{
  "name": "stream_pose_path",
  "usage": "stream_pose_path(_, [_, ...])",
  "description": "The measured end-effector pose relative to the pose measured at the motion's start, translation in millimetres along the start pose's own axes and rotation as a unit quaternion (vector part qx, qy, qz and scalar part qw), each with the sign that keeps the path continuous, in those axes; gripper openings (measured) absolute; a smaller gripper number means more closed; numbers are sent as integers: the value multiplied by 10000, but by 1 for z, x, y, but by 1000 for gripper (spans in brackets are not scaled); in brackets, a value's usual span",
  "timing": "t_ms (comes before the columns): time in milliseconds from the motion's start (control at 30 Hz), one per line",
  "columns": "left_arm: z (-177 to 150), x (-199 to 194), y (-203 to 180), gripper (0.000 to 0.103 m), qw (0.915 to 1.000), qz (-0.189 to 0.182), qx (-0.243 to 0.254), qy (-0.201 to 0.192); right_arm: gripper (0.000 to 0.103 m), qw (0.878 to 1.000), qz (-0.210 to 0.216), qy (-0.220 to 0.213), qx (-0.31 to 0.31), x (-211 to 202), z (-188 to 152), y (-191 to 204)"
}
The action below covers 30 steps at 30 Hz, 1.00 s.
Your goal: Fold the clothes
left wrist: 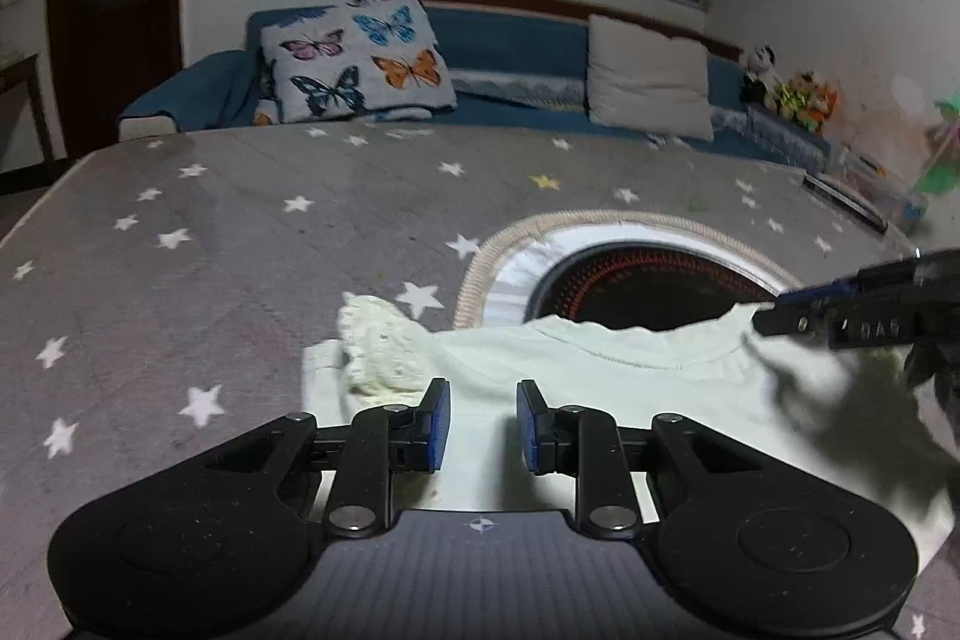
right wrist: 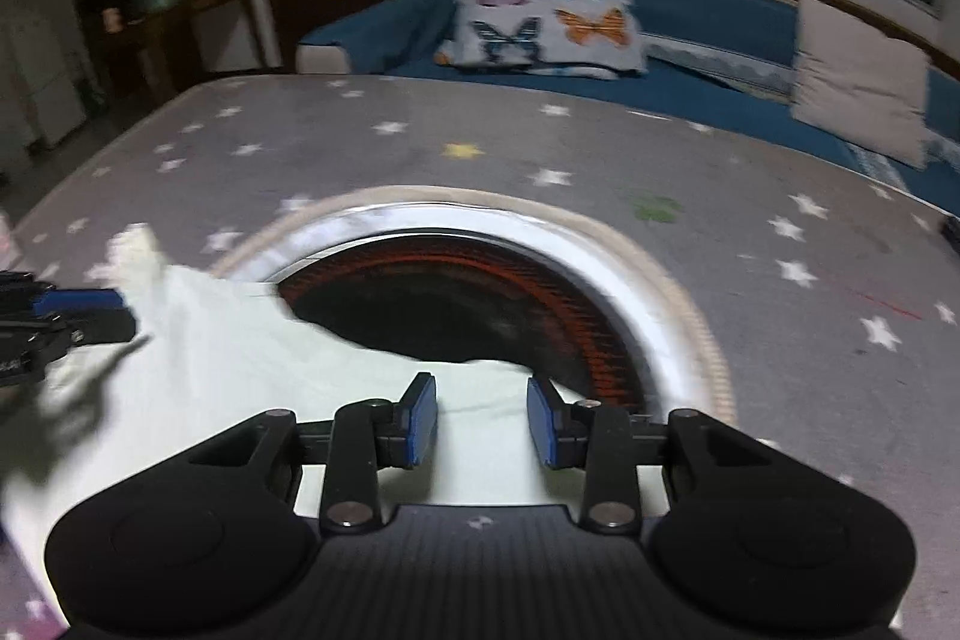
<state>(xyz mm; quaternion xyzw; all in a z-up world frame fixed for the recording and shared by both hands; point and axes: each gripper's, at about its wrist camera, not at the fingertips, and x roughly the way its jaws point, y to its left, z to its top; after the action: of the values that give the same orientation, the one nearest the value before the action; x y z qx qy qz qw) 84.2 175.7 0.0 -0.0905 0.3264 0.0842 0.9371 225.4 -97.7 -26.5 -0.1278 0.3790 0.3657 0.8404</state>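
A pale white top (left wrist: 576, 388) with a lacy frilled sleeve (left wrist: 378, 352) lies flat on the grey star-print table cover (left wrist: 240, 232). Its neckline overlaps the round heater opening. My left gripper (left wrist: 483, 424) is open, its blue pads just over the top near the left shoulder. My right gripper (right wrist: 482, 421) is open over the top's (right wrist: 252, 358) right shoulder edge. The right gripper's fingers (left wrist: 840, 316) show at the right of the left wrist view, and the left gripper's fingers (right wrist: 66, 316) show at the left of the right wrist view.
A round heater opening (right wrist: 456, 304) with a rope-trimmed rim (right wrist: 708, 340) sits in the table's middle. A blue sofa (left wrist: 516, 34) behind holds a butterfly cushion (left wrist: 360, 58) and a beige cushion (left wrist: 648, 76). Toys (left wrist: 792, 94) sit at the far right.
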Motion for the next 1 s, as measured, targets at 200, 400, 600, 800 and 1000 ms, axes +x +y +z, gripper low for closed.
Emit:
stream_pose_path(200, [-19,-40,13,45,9992,253,-294,-45,36,9996,235,88,-139,16,-1,22])
stream_pose_path(400, [-46,-70,29,52,9968,465,-641,77,38,9995,20,6,-321,15,5,32])
stream_pose_path(600, [-67,-81,27,53,9953,395,-840,285,43,9994,333,27,-110,0,10,40])
stream_pose_path(800, [-76,-83,26,42,9936,216,-1054,341,52,9969,758,112,-186,-19,14,67])
stream_pose_path(1000, [-73,-89,25,15,9914,-39,-1292,206,57,9923,1168,298,-292,-29,25,97])
